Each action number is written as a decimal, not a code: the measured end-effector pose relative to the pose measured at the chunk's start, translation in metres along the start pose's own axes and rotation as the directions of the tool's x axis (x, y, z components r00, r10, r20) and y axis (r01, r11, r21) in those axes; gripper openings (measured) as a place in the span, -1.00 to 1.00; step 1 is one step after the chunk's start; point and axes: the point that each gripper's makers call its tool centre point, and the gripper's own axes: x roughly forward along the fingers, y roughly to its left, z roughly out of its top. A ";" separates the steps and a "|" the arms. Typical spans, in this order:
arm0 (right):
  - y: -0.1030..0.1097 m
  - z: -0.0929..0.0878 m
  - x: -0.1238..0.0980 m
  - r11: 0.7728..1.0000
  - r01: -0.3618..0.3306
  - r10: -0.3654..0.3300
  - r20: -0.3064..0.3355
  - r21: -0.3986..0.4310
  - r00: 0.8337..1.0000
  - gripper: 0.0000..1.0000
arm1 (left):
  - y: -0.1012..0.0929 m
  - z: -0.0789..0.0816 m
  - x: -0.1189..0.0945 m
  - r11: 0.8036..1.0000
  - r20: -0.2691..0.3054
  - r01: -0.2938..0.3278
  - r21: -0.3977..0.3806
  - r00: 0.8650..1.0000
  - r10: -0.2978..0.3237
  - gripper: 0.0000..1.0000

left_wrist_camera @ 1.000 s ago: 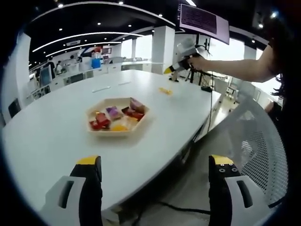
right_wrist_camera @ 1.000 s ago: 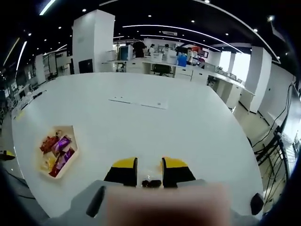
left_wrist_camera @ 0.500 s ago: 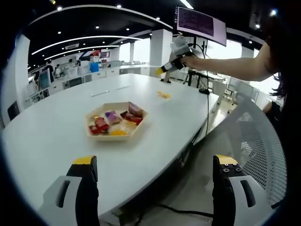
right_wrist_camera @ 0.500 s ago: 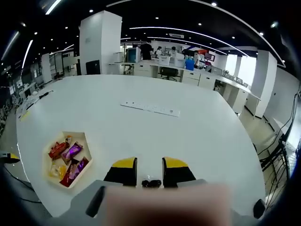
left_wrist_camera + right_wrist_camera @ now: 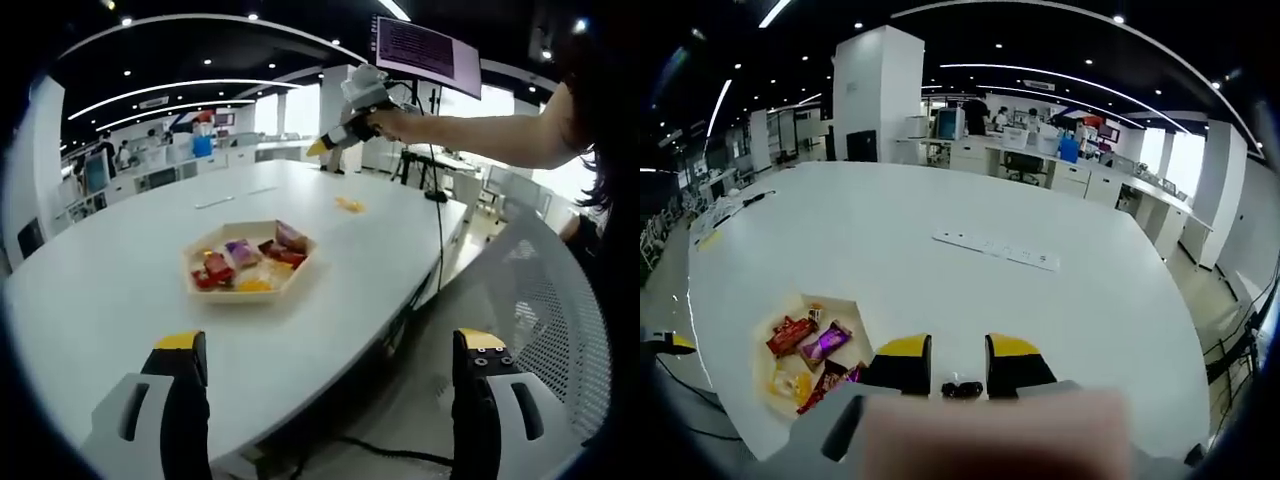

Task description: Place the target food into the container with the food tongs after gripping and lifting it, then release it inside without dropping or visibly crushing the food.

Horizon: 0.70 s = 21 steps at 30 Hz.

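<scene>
Left hand-held gripper [image 5: 325,350]: you held it released, jaws wide.
Right hand-held gripper [image 5: 945,357]: nearly clenched, grasping nothing.
Food: small shiny wrapped snacks [image 5: 248,261] lay in the shallow beige hexagonal tray [image 5: 230,290] on the white tabletop [image 5: 110,290].
Handling: probably light, slippery, crushable; grip mid-wrapper gently.

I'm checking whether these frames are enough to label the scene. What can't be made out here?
- Right gripper view: the tray is partly covered by the right gripper, so some snacks are hidden.
- Both views: wrapper print on the snacks is too small to read.
- Left gripper view: the yellow item lying on the table is too small to identify.
- Left gripper view: the monitor text is blurred.
</scene>
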 end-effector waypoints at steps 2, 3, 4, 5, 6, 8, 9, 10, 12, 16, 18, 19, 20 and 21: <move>0.008 0.001 0.004 1.000 -0.013 0.013 -0.002 -0.003 1.000 -0.62 | 0.001 0.001 -0.001 1.000 0.007 -0.007 -0.004 1.000 0.007 0.99; 0.014 0.003 0.006 1.000 -0.024 0.024 -0.003 -0.008 1.000 -0.62 | 0.002 0.001 -0.001 1.000 0.011 -0.009 -0.008 1.000 0.009 0.99; 0.016 0.003 0.007 1.000 -0.027 0.027 -0.003 -0.010 1.000 -0.62 | 0.002 0.002 -0.001 1.000 0.013 -0.010 -0.009 1.000 0.010 0.99; 0.021 0.004 0.008 0.999 -0.035 0.035 -0.002 -0.014 0.999 -0.62 | 0.002 0.003 -0.001 1.000 0.015 -0.011 -0.008 1.000 0.012 0.99; 0.028 0.006 0.010 0.999 -0.045 0.045 -0.002 -0.018 0.999 -0.62 | 0.002 0.002 -0.001 1.000 0.012 -0.010 -0.009 1.000 0.011 0.99; 0.037 0.009 0.013 0.998 -0.058 0.058 -0.002 -0.035 0.998 -0.62 | 0.001 0.001 -0.001 1.000 0.005 -0.009 -0.006 1.000 0.009 0.99; 0.041 0.011 0.014 0.997 -0.063 0.063 0.000 -0.039 0.998 -0.62 | 0.001 0.001 -0.001 1.000 0.005 -0.007 -0.004 1.000 0.007 0.99; 0.046 0.013 0.016 0.997 -0.071 0.071 0.001 -0.043 0.997 -0.62 | 0.001 0.001 -0.001 1.000 0.005 -0.007 -0.005 1.000 0.007 0.99; 0.053 0.016 0.018 0.996 -0.081 0.081 0.005 -0.047 0.997 -0.62 | 0.002 0.002 -0.001 1.000 0.011 -0.011 -0.006 1.000 0.011 0.99; 0.067 0.019 0.023 0.993 -0.103 0.103 0.004 -0.060 0.995 -0.62 | 0.002 0.003 -0.002 1.000 0.017 -0.013 -0.010 1.000 0.013 0.99; 0.075 0.020 0.026 0.992 -0.114 0.114 0.002 -0.063 0.993 -0.62 | 0.003 0.002 -0.002 1.000 0.016 -0.016 -0.009 1.000 0.016 0.99; 0.078 0.020 0.027 0.991 -0.118 0.119 0.001 -0.065 0.993 -0.62 | 0.003 0.002 -0.002 1.000 0.015 -0.015 -0.010 1.000 0.015 0.99; 0.083 0.020 0.029 0.990 -0.127 0.127 -0.001 -0.067 0.992 -0.62 | 0.003 0.002 -0.002 1.000 0.014 -0.014 -0.010 1.000 0.014 0.99; 0.085 0.020 0.031 0.989 -0.130 0.130 -0.002 -0.069 0.991 -0.62 | 0.003 0.002 -0.002 1.000 0.016 -0.015 -0.009 1.000 0.015 0.99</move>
